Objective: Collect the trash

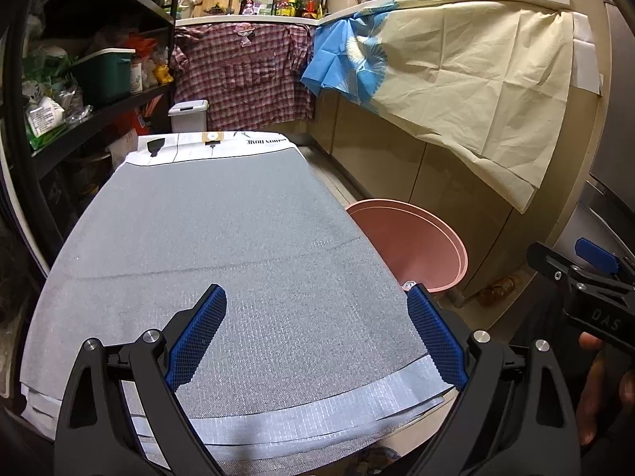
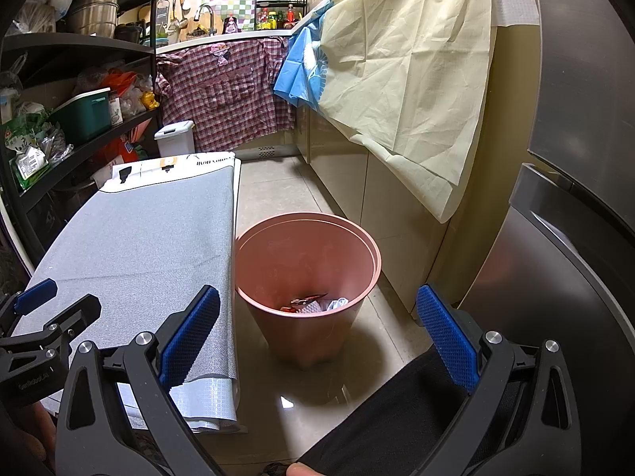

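Kitchen table (image 1: 206, 238) looks bare; trash (image 2: 313, 303) sits in the bin (image 2: 246, 254). Left gripper (image 1: 317, 317) and right gripper (image 2: 317, 317) gape wide, holding nothing. Look around for leftovers.

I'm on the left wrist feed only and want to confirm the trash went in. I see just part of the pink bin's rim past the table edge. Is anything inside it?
Observer: Yes. In the right wrist view, crumpled wrappers lie at the bottom of the pink bin, some red, some pale.
Operator: Is the right gripper holding anything?
Observer: No. The right gripper is open and bare, its fingers spread wide above the bin and the floor.
Operator: Where does the bin stand?
Observer: On the tiled floor, close beside the grey-covered table, with the cabinets on its other side.
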The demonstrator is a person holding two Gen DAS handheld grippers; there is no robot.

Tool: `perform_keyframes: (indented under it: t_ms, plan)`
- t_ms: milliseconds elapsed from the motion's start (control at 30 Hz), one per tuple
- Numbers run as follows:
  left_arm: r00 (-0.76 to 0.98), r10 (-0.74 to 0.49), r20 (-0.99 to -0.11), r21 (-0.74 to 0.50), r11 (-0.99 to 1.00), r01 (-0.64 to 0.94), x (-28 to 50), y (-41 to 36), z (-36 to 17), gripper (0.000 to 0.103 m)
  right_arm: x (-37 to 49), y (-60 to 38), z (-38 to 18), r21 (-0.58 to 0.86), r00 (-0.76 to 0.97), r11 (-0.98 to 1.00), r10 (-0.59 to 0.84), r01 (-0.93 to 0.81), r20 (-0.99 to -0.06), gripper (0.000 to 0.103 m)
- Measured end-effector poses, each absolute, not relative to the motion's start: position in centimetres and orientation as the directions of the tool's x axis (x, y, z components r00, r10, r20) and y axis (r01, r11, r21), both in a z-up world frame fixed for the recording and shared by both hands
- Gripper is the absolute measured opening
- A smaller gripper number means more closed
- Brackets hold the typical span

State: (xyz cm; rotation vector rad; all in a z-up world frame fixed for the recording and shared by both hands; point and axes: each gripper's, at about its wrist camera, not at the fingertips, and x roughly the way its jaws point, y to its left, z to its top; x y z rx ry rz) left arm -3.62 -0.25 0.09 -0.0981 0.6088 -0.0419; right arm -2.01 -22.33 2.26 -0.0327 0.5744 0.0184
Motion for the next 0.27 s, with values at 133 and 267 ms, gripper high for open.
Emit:
perform_keyframes:
  t_ms: [133, 267]
  plan:
    - [0.806, -0.046, -0.59, -0.089, 0.996, -0.008, -3.35, -0.3, -0.02, 0.09, -2.0, -22.34, 2.26, -0.025, 0.839, 0.999, 0.008, -0.026, -0.544, 0.098]
    - [0.809, -0.044, -0.586, -0.088, 0.996, -0.009, -3.46, -0.33, 0.14, 0.09, -2.0, -22.34, 2.26, -0.026, 0.839, 0.999, 0.008, -0.026, -0.544, 0.098]
